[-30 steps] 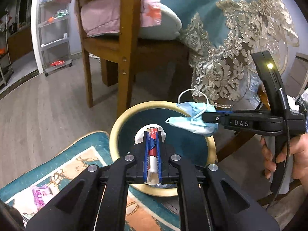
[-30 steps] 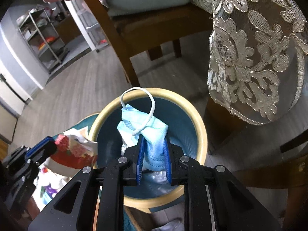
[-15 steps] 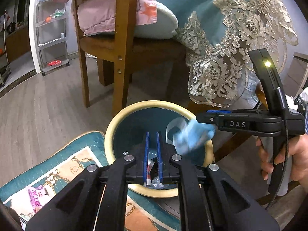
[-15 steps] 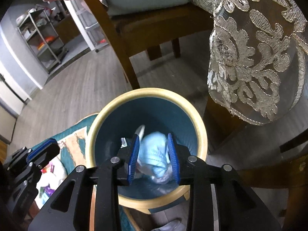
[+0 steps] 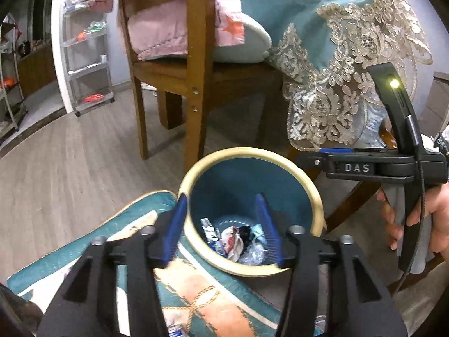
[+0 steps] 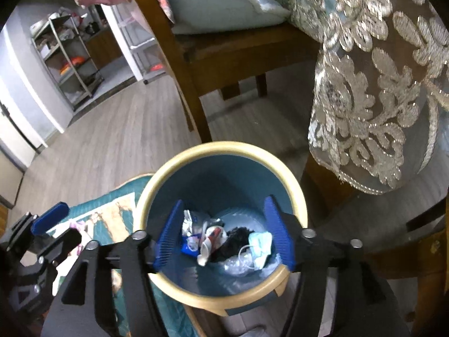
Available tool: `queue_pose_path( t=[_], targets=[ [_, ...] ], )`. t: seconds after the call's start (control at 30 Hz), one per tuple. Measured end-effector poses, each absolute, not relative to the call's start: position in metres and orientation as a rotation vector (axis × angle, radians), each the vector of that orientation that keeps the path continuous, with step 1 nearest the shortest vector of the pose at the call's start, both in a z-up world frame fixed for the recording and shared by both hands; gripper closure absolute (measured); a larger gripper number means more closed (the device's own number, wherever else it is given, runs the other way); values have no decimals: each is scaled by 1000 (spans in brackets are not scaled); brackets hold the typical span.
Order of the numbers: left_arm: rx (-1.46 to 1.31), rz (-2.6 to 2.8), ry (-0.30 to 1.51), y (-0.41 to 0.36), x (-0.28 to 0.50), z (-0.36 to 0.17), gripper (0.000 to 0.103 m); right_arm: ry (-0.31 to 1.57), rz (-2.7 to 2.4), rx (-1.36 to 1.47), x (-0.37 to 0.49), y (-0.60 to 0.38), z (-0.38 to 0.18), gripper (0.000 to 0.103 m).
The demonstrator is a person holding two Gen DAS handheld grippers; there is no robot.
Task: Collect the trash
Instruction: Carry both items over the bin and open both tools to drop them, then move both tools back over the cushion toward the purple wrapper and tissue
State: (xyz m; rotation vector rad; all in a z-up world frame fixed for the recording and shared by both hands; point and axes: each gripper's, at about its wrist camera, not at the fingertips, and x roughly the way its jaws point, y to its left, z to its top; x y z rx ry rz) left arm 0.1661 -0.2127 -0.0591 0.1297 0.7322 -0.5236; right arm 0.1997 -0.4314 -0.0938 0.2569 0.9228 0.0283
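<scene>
A round bin with a cream rim (image 5: pixel 316 193) (image 6: pixel 224 147) and teal inside stands on the floor. At its bottom lie a red and white wrapper (image 5: pixel 231 242) (image 6: pixel 214 238), a light blue face mask (image 5: pixel 259 231) (image 6: pixel 261 245) and other scraps. My left gripper (image 5: pixel 223 227) is open and empty above the bin. My right gripper (image 6: pixel 224 236) is open and empty above the bin; its body shows at the right of the left wrist view (image 5: pixel 373 167). The left gripper shows at the lower left of the right wrist view (image 6: pixel 45 238).
A wooden chair (image 5: pixel 196 90) (image 6: pixel 196 64) with cushions stands behind the bin. A lace-edged blue tablecloth (image 5: pixel 336 70) (image 6: pixel 378 84) hangs at the right. A teal patterned rug (image 5: pixel 174 283) (image 6: pixel 118 205) lies beside the bin with litter on it. Shelves (image 5: pixel 87 64) stand far left.
Both grippers opened. The wrapper fell from the left one and the mask from the right one into the bin.
</scene>
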Motion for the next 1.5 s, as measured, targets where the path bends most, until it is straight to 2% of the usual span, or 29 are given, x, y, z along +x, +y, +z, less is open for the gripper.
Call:
queue_pose_path(
  t=[0.2, 0.23, 0.4, 0.73, 1.27, 1.5],
  targets=[
    [142, -477, 711, -196, 160, -51, 21, 857, 30, 247, 195, -425, -81, 12],
    [141, -469, 707, -192, 159, -49, 20, 840, 27, 242, 194, -423, -79, 10],
    [152, -436, 702, -177, 155, -45, 15, 804, 28, 223, 192, -413, -70, 8],
    [195, -369, 687, -137, 133, -36, 12, 812, 66, 150, 184, -367, -67, 7],
    [132, -153, 709, -10, 106, -26, 10, 847, 199, 83, 169, -269, -65, 7],
    [133, -90, 766, 20, 116, -43, 10, 898, 247, 26, 176, -236, -91, 6]
  ],
)
